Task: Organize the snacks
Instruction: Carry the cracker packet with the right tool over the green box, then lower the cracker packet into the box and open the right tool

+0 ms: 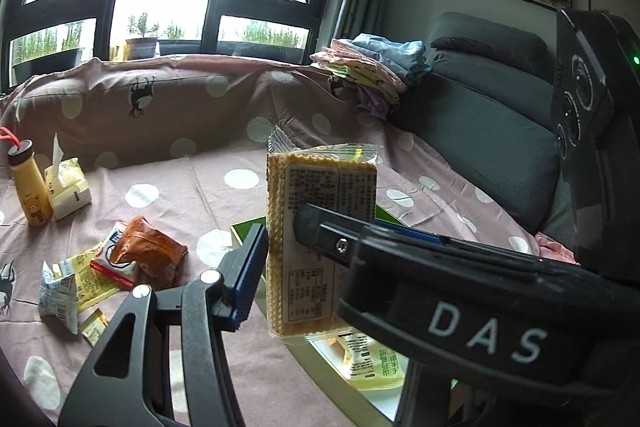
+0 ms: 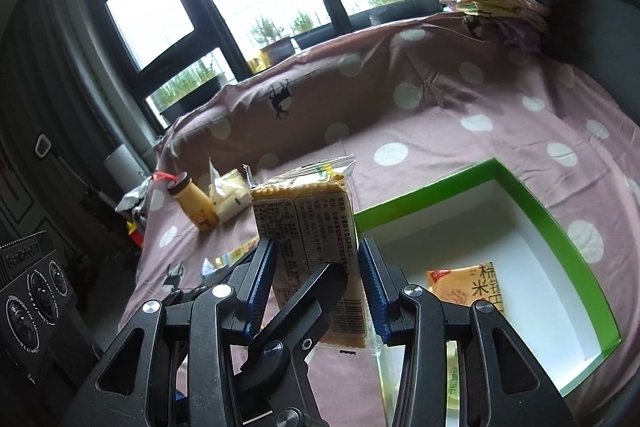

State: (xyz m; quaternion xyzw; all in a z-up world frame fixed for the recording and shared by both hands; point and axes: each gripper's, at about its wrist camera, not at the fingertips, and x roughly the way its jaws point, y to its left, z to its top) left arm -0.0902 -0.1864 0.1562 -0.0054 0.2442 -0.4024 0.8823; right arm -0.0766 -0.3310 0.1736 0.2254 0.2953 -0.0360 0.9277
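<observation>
Held upright between both tongs: clear-wrapped yellow cracker pack [image 2: 308, 247], left gripper [image 1: 280, 247] and right gripper [image 2: 318, 291] each clamped on it. Green-rimmed white box [image 2: 532, 199] at four o'clock, orange packet [image 2: 464, 285] inside.

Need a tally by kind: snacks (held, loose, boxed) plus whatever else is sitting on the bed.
cracker pack, held up: 1
loose snack packets on the bedspread: 5
boxed snack packets, visible: 2
green box: 1
bottle: 1
tissue pack: 1
total: 11
</observation>
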